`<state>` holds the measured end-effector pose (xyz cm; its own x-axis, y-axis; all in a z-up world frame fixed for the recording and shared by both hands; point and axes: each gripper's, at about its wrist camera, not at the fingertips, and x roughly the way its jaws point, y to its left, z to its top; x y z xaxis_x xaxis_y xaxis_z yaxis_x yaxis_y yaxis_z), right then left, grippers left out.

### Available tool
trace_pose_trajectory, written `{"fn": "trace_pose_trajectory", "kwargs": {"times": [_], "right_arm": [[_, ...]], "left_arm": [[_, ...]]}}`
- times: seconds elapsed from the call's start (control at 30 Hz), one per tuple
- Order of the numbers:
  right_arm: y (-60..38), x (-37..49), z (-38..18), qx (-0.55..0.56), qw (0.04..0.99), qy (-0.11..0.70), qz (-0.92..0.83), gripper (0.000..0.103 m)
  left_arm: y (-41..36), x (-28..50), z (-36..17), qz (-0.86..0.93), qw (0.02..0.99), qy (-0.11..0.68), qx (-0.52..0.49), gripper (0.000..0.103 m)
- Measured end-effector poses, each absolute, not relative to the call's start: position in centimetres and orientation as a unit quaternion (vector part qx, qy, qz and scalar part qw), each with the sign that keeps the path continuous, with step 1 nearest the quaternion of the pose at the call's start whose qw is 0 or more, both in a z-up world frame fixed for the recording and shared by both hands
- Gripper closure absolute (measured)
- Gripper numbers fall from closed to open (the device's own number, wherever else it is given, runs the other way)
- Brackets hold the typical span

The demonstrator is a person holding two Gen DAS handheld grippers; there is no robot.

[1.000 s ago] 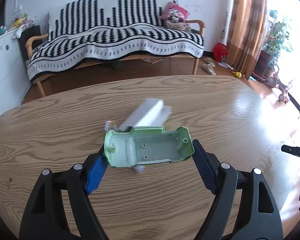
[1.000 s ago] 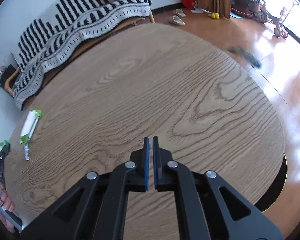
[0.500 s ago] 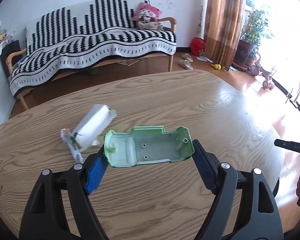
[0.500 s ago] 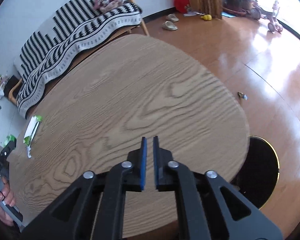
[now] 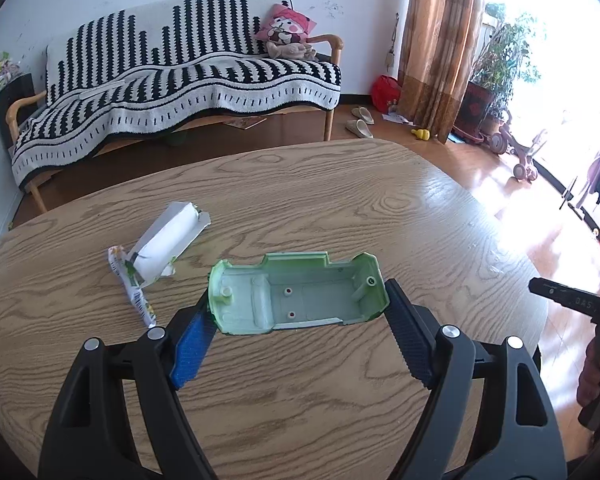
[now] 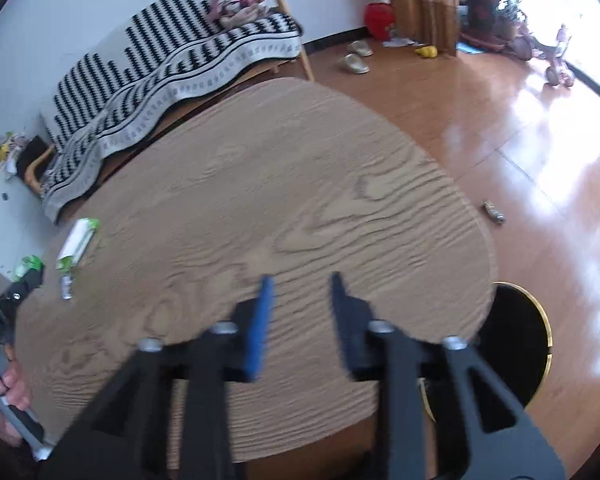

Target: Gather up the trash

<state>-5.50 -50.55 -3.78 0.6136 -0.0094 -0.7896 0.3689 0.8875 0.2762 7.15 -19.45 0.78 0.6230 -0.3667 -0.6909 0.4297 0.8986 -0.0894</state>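
Green plastic toy-car shell (image 5: 296,294) was pinched lengthwise between the fingers of the left gripper (image 5: 296,320), its long axis crosswise to them, held above the table (image 5: 380,208). Remaining trash, a white wrapper (image 5: 166,246) with a printed strip (image 5: 134,296), lay on the oak-grain top ahead and to the left, long axis running diagonally away, well nearer this arm. The right gripper (image 6: 300,300), blurred, stood spread and empty over the table's near edge; beside it a dark round bin (image 6: 516,344) sat on the floor. Behind stood a striped sofa (image 5: 180,76).
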Motion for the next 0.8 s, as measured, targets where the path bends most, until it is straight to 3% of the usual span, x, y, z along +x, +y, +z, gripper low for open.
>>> {"fn": "trace_pose_trajectory", "kwargs": {"times": [0.13, 0.27, 0.8], "right_arm": [[-50.0, -7.0, -2.7, 0.195, 0.88, 0.417, -0.116, 0.091], [-52.3, -9.7, -2.7, 0.199, 0.875, 0.413, -0.156, 0.092], [-66.5, -25.0, -9.4, 0.289, 0.806, 0.432, -0.283, 0.091]], "left_arm": [[-20.0, 6.5, 1.1, -0.229, 0.898, 0.374, 0.039, 0.025], [-23.1, 5.0, 1.2, -0.257, 0.889, 0.376, 0.043, 0.025], [-48.6, -10.3, -3.6, -0.477, 0.777, 0.394, 0.115, 0.025]]}}
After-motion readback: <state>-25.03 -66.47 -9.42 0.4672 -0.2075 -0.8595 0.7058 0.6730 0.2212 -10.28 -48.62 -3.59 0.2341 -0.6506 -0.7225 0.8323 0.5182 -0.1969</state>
